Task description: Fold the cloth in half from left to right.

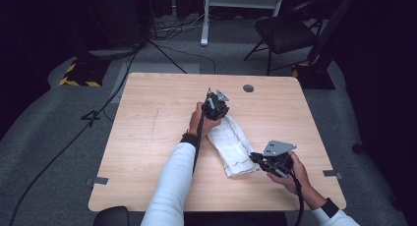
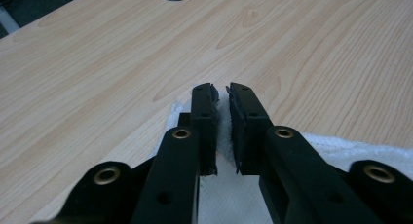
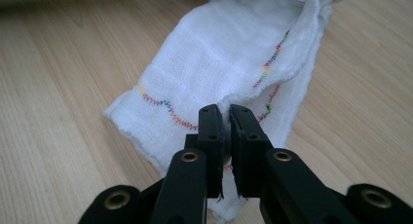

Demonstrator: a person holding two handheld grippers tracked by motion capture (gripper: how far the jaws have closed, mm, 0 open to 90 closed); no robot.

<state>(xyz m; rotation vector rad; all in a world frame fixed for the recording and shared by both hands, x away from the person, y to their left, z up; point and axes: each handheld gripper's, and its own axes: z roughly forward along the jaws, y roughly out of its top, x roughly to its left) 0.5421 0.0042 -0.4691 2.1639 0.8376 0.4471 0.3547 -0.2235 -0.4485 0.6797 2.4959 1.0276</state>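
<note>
Lying folded on the table, a white cloth edged with rainbow zigzag stitching is pinched at both ends. Its far end is nipped between the narrow jaws of the left gripper; its near edge is nipped by the right gripper, jaws almost closed.

Cloth lies on table, center-right of frame; left gripper at its upper end, right gripper at lower-right edge, probably touching.
</note>
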